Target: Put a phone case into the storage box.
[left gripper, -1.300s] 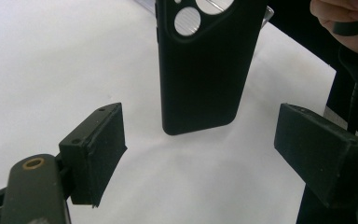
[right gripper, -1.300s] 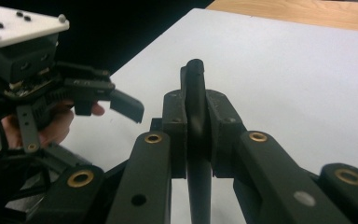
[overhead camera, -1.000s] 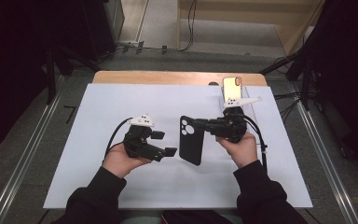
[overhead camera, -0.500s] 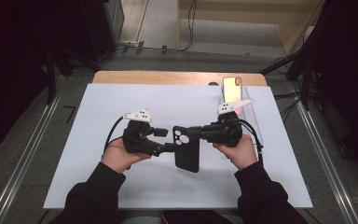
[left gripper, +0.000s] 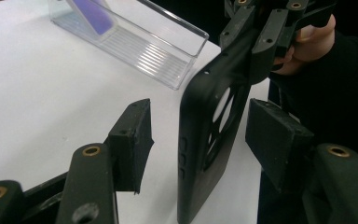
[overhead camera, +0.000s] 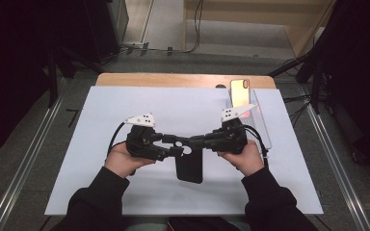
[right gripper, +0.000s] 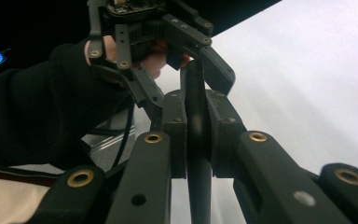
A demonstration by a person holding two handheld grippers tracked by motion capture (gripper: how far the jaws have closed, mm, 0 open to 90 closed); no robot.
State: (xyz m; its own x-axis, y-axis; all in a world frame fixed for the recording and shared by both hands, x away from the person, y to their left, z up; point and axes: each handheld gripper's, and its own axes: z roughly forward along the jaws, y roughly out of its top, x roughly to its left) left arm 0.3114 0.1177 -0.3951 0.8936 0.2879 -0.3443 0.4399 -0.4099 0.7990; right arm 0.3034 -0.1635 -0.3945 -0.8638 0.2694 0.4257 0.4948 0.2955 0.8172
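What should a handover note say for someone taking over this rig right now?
Right gripper: shut on the black phone case, holding it on edge above the white mat.
Left gripper: open, pads either side of the case, not yet clamped.
Phone leans in the clear stand at the far right of the mat.
Done: case lifted and presented between the grippers.
Left: probably close the left gripper on the case; the goal beyond that is unclear.

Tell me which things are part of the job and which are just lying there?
Part of the job:
black phone case
right gripper, shut on the case
left gripper, open around the case

Just lying there:
clear stand
phone leaning in it
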